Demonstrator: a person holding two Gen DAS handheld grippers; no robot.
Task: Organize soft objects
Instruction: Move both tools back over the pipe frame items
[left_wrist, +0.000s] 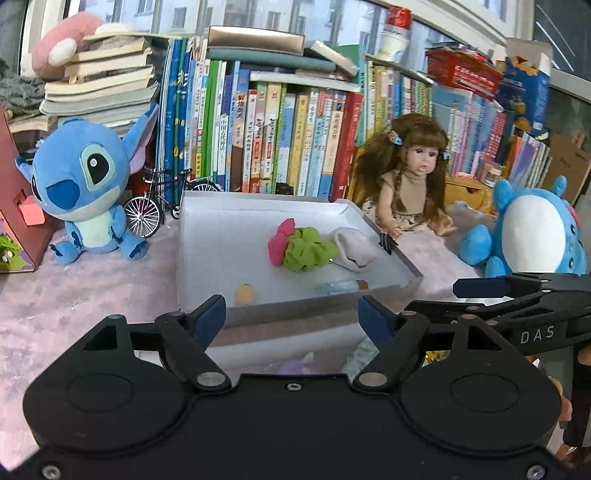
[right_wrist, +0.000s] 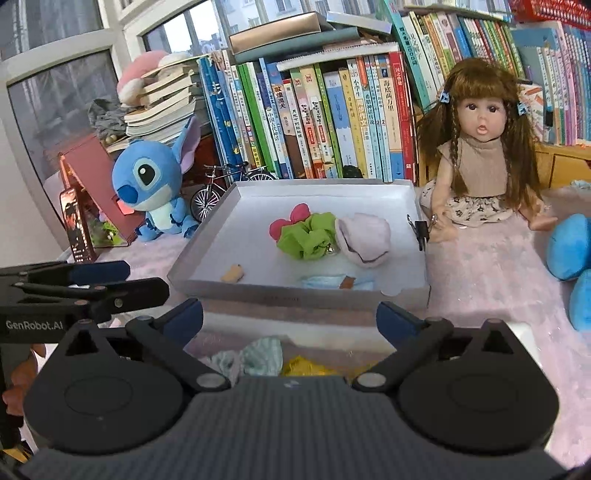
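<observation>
**Soft things wait in the tray**

Both grippers are wide open and hold nothing: the left gripper (left_wrist: 291, 314) and the right gripper (right_wrist: 290, 317). The green cloth (right_wrist: 308, 236) and the pale hat (right_wrist: 364, 236) lie touching in the white tray (right_wrist: 207, 240), probably so they stay together. The tray sits on a pink fuzzy rug (right_wrist: 491, 280). Books (right_wrist: 332, 122) stand behind.
</observation>
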